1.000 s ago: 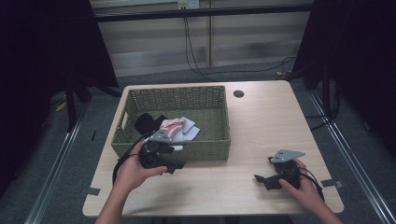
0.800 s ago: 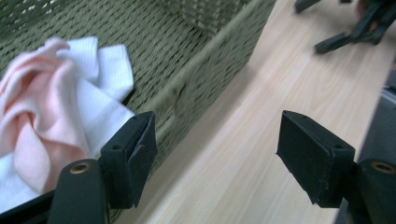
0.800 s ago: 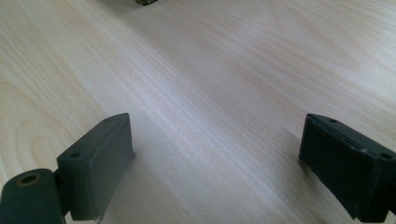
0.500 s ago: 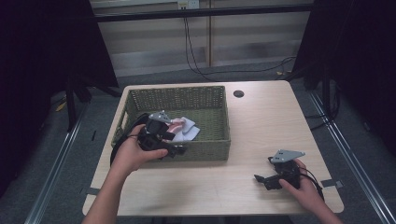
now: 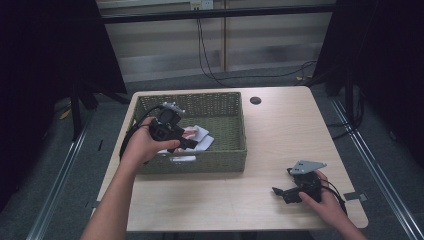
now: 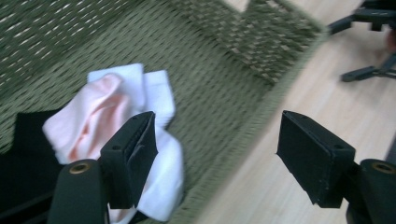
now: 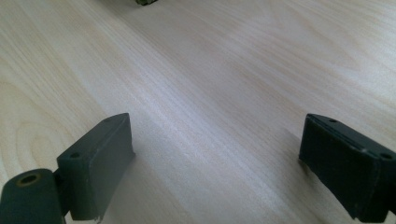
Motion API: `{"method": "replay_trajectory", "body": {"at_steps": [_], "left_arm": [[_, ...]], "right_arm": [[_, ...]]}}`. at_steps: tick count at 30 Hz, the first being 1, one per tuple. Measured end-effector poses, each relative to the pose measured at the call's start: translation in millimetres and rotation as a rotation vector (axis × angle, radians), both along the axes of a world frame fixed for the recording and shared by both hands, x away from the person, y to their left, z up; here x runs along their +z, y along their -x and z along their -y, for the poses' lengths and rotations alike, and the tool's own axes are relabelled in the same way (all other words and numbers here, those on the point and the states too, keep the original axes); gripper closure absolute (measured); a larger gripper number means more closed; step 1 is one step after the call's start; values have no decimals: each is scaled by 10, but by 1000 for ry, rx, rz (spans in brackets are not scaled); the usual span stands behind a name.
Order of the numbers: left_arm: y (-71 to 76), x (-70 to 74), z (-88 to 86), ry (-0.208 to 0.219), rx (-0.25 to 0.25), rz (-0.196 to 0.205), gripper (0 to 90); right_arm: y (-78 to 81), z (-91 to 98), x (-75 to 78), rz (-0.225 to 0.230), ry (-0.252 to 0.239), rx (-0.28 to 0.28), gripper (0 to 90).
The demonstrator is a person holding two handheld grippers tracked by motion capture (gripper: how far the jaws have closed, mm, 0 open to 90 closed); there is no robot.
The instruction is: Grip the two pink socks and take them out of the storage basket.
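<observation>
An olive woven basket (image 5: 225,160) stands on the left half of the wooden table (image 5: 280,130). Inside it lies a pink and white cloth (image 5: 201,136) (image 6: 116,102) beside a black cloth (image 6: 23,149). A hand holds my left gripper (image 5: 190,143) (image 6: 217,140) over the basket's left part, open, its jaws straddling the cloth's edge and the basket's front wall (image 6: 261,46), nothing between them. My right gripper (image 5: 281,194) (image 7: 215,163) rests low over the bare table near the front right, open and holding nothing.
A small dark round hole (image 5: 255,100) sits in the table behind the basket. Bare wood lies between the basket and the right gripper. Cables hang behind the table's far edge, and dark curtains stand at both sides.
My left gripper has moved from the basket's front edge up and back over the basket's inside, above the cloths. The right gripper has stayed still.
</observation>
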State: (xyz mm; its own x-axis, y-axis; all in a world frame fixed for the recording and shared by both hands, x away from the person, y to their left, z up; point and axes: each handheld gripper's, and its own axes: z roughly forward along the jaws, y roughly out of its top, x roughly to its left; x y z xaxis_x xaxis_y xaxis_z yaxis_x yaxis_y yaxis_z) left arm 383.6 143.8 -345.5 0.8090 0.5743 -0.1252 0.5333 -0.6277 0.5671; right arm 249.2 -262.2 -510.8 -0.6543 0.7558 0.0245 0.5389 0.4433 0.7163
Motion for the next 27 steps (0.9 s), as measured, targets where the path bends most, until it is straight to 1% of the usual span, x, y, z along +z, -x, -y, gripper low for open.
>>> {"method": "replay_trajectory", "body": {"at_steps": [1, 2, 3, 4, 8, 9, 10, 12, 13, 15, 18, 22, 24, 26, 27], "left_arm": [[0, 0, 0, 0, 0, 0, 279], [-66, -18, 2, -20, 7, -4, 279], [-66, -18, 2, -20, 7, -4, 279], [-127, -39, 4, -25, 12, -11, 279], [-236, -83, 15, -45, 27, -13, 280], [-236, -83, 15, -45, 27, -13, 281], [-301, -114, 12, -46, 46, -23, 281], [-364, -141, 10, -57, 65, -21, 283], [-395, -161, 18, -63, 70, -27, 284], [-437, -191, 31, -70, 69, -35, 285], [-510, -257, 38, -91, 85, -40, 286], [-600, -356, 48, -108, 96, -48, 293], [-648, -403, 47, -126, 102, -41, 297], [-695, -441, 31, -127, 121, -44, 309], [-716, -467, 26, -120, 140, -41, 317]], "right_arm": [[0, 0, 0, 0, 0, 0, 90], [0, 0, 0, 0, -1, 0, 90], [0, 0, 0, 0, -1, 0, 90], [0, 0, 0, 0, 0, 0, 90], [0, 0, 0, 0, 0, 0, 90], [0, 0, 0, 0, 0, 0, 90], [1, -2, 0, -1, -3, -3, 90], [0, -2, 0, -1, -3, -3, 90], [0, -2, 0, -1, -3, -3, 90], [0, -2, 0, -1, -3, -3, 90], [0, -2, 0, -1, -3, -3, 90], [-1, -2, 0, 1, -3, -3, 90], [-1, -2, 0, 1, -3, -3, 90], [-1, -2, 0, 1, -3, -2, 90], [-1, -2, 0, 1, -3, -3, 90]]}}
